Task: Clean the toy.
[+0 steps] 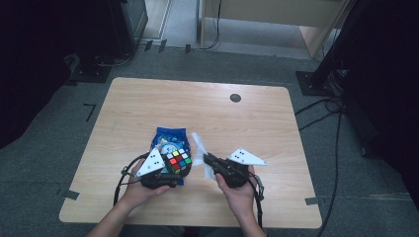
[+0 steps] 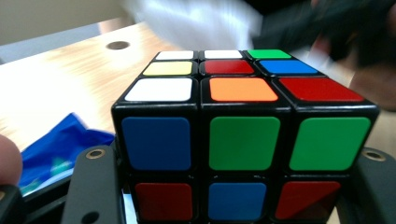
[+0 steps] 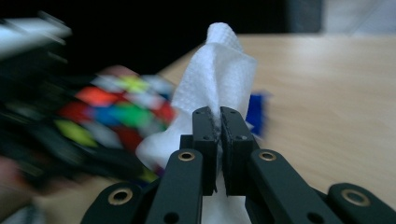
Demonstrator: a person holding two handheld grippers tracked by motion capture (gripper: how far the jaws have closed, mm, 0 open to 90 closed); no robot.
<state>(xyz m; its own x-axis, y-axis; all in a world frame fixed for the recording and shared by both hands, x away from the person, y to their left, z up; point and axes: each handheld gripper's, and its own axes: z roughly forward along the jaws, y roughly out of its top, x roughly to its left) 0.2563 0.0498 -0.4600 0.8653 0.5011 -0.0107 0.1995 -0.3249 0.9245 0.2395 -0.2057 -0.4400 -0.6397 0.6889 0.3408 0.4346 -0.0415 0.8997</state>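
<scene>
Both grippers hold something above the near middle of the wooden table. Largest of the loose things, a blue snack bag lies flat just beyond and partly under the left gripper. That gripper is clamped on a Rubik's cube, its jaws pressing the cube's two sides and holding it slightly above the bag. To the right, close beside the cube, the right gripper pinches a white paper towel between closed jaws, the sheet standing up past them. The step in hand appears to be wiping the cube; the next move calls for bringing the towel against a cube face while the left keeps it steady.
</scene>
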